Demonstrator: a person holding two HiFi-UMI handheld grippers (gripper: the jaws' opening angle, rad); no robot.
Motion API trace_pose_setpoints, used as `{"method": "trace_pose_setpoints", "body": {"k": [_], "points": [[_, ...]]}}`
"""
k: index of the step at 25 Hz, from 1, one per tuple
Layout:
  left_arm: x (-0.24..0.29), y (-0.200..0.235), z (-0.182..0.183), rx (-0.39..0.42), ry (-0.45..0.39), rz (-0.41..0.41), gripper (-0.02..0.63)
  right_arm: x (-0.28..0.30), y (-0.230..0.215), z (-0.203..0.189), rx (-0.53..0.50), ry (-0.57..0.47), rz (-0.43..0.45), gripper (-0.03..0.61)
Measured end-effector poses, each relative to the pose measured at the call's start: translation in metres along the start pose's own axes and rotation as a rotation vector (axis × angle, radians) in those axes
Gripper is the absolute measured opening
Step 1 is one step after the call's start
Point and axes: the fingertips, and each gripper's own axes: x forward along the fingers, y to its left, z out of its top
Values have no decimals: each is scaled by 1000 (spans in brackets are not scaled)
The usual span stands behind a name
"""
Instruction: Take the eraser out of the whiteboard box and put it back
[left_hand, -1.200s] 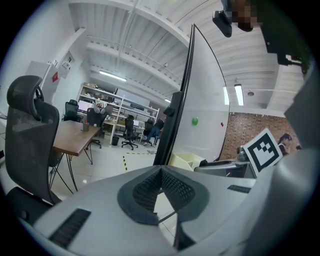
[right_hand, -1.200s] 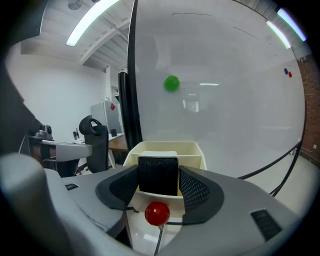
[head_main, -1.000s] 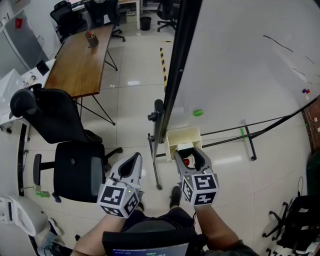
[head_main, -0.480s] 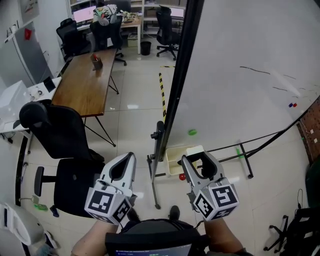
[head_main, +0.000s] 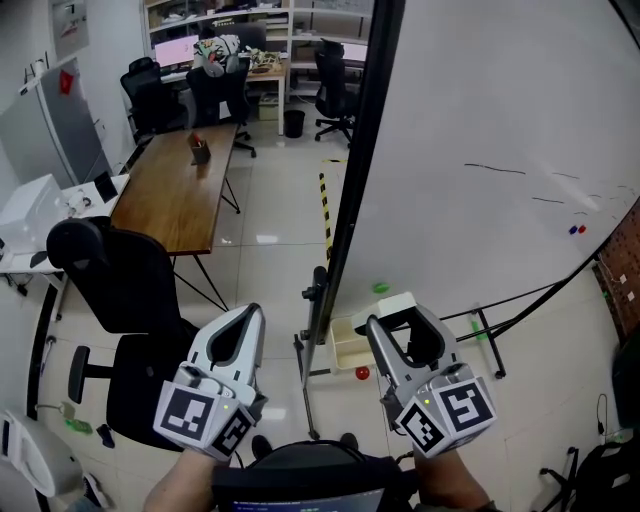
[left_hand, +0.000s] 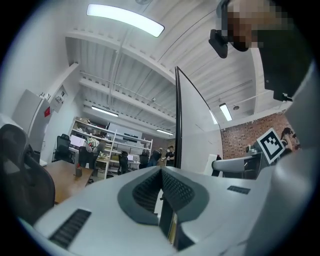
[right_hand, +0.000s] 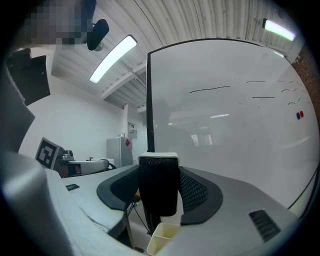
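My right gripper (head_main: 404, 318) is shut on the eraser (head_main: 398, 304), a block with a white back and black felt, held up in front of the whiteboard (head_main: 480, 150). The right gripper view shows the eraser (right_hand: 159, 186) upright between the jaws of the gripper (right_hand: 159, 175). The cream whiteboard box (head_main: 345, 350) hangs below at the board's left post, and its rim (right_hand: 162, 238) shows under the jaws. My left gripper (head_main: 247, 318) is shut and empty, left of the post; the left gripper view shows its tips (left_hand: 161, 172) meeting.
The whiteboard's black post (head_main: 355, 170) and stand legs (head_main: 490, 335) lie just ahead. A small red object (head_main: 362, 373) sits by the box and a green magnet (head_main: 381, 288) on the board. A black office chair (head_main: 120, 290) and a wooden desk (head_main: 175, 190) stand to the left.
Both grippers have risen. The right one has carried the eraser up and away from the box, which now lies well below it.
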Motion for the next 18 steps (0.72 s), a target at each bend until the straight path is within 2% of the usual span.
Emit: {"method": "trace_pose_setpoints", "body": {"k": [14,18], "points": [[1,-4,-2,2,12,-13,32,0,1,4,3,-8,6,262],[1,-2,-4,-24,7,-4,32,0,0,2,5,-4,5,262]]}}
